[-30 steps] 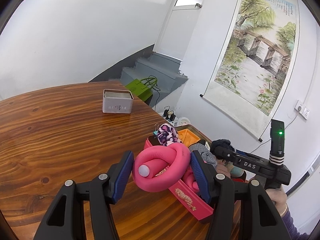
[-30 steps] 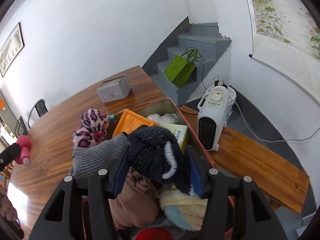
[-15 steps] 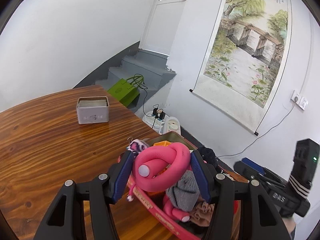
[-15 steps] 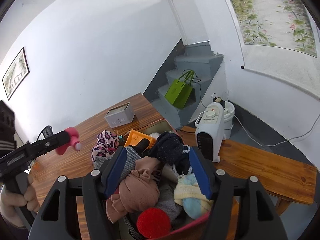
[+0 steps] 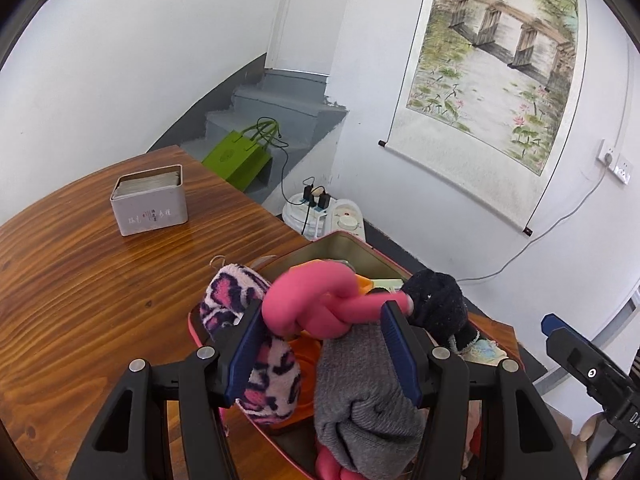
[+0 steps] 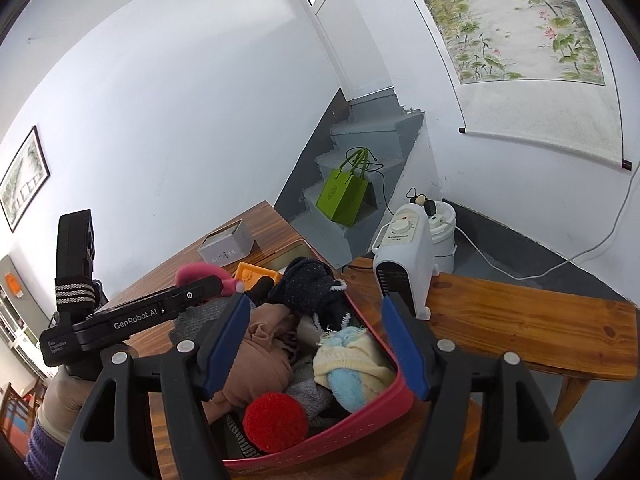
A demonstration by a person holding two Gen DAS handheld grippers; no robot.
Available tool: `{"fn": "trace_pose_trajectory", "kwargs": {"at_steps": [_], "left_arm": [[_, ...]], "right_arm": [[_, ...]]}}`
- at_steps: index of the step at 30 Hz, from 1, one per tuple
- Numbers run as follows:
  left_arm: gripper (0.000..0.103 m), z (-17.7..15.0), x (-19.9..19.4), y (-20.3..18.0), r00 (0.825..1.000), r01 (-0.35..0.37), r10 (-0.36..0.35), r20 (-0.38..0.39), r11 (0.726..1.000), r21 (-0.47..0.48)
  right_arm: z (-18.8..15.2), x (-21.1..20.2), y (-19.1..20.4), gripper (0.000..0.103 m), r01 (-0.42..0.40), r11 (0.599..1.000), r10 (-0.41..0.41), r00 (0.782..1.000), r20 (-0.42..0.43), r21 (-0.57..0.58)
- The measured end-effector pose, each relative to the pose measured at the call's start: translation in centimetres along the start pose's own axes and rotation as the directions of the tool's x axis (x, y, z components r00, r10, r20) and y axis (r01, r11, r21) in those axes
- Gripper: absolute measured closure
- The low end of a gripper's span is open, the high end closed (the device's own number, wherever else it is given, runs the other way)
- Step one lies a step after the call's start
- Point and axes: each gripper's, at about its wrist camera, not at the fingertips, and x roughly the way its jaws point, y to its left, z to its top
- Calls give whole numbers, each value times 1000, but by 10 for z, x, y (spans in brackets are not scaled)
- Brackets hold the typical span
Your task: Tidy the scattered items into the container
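My left gripper (image 5: 323, 312) is shut on a knotted pink foam roller (image 5: 316, 304) and holds it just above the red container (image 5: 344, 235). Under it lie a leopard-print sock (image 5: 236, 292) and a grey sock (image 5: 360, 380). A dark navy sock (image 6: 308, 284) rests on the pile. My right gripper (image 6: 314, 304) hovers over the near end of the container (image 6: 360, 416). Its jaws are opening and nothing is pressed between them. Below it are a tan cloth (image 6: 256, 360), a yellow and blue sock (image 6: 348, 368) and a red ball (image 6: 274, 422). The right wrist view shows the roller (image 6: 196, 271) in the left gripper from the side.
A grey tin (image 5: 150, 204) stands on the wooden table (image 5: 80, 300) beyond the container. A white heater (image 6: 404, 264) and a wooden bench (image 6: 520, 320) are to the right. A green bag (image 5: 236, 160) sits on the stairs behind.
My left gripper carried the pink roller from beside the container to over it. My right gripper let go of the dark navy sock, widened its jaws and drew back.
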Motion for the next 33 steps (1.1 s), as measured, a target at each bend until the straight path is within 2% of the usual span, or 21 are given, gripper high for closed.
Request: {"fn": "trace_pose_trajectory", "kwargs": {"at_steps": [1,2,4,7,10,15,21,25,28,33], "left_arm": [[35,0,-1,0,1000,22,-22,0,1000,-7],[21,0,-2,-1,999,32,-32,4,999,-13],[8,0,-5,-1,1000,23,-23,21,1000,-18],[8,0,-10,-1,999,36,-35,34,999,-30],[1,0,-16,2,999,27,-24,42,998,-49],[1,-2,-37,10,997,10,-3,73,995,-96],[1,-11,-81,7,986,-56,69,154,994,-92],[1,-23,-110,1,964,-157,171,202,984,-83],[1,-38,-131,0,934,-253,268,235,963,-96],[1,-62,-154,-1,890,-354,377,256,926,-131]], "right_arm": [[-1,0,-1,31,0,1000,0,1000,-1,2],[-1,0,-3,31,-1,1000,1,1000,-3,4],[-2,1,-4,31,-1,1000,1,1000,-6,8],[-4,-2,-5,31,-5,1000,5,1000,-8,9],[-4,-4,-4,31,-6,1000,6,1000,-9,7],[-6,-10,-2,29,-8,1000,8,1000,-7,6],[-10,-22,5,24,-9,1000,9,1000,-1,4],[-13,-29,15,24,-19,1000,19,1000,-7,-10],[-17,-36,24,24,-32,999,31,999,-11,-24],[-25,-46,40,22,-45,998,44,999,-30,-49]]}}
